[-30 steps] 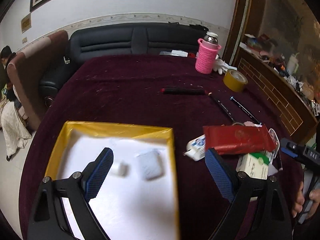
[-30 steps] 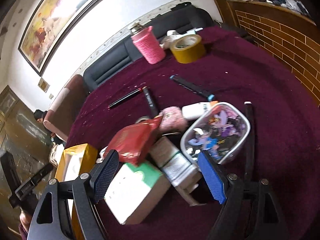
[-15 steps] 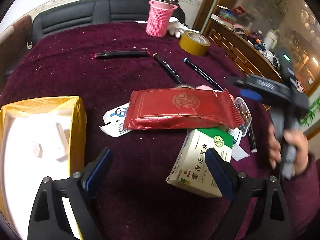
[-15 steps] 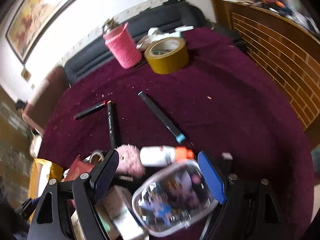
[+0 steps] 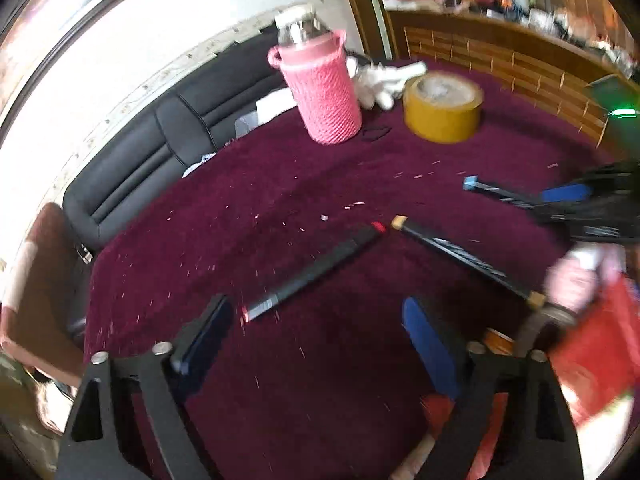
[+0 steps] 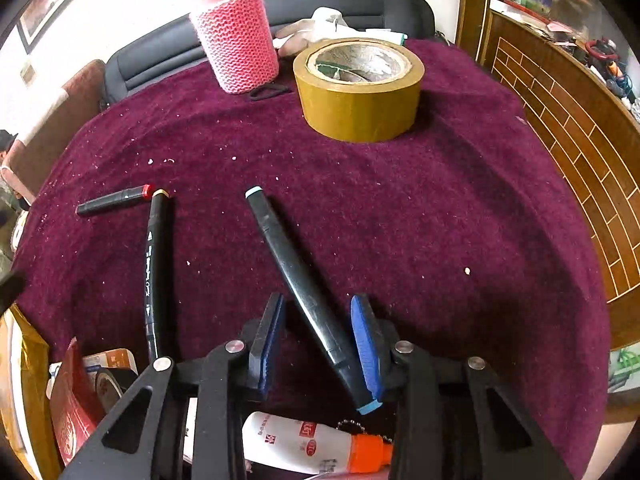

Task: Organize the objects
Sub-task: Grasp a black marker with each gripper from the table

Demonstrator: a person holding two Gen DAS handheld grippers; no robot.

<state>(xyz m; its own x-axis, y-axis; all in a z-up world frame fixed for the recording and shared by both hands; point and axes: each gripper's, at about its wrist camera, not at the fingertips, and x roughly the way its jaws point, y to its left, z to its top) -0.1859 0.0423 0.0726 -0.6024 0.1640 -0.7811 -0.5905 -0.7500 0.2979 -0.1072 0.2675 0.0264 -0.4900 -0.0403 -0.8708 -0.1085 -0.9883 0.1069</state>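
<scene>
Now blue-capped marker [image 6: 304, 292] lies between closing right tool [image 6: 318, 344] pads — touching one; unclamped.

Right gripper [image 6: 318, 340] jaws closing around, perhaps touching, marker [image 6: 298, 284].

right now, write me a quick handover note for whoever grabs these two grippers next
Right hand-held gripper: jaws closing around the blue-tipped marker; one pad looks to be at it, the other not yet, so no firm grip.
Left hand-held gripper: nothing between its jaws, which are closing a little, over bare cloth near the red-tipped marker.
On the table: a third marker, tape roll, pink-sleeved bottle, and a pile with a red packet and a small white bottle.
Done: can't tell from here.
Left: all three markers and the pile.
</scene>
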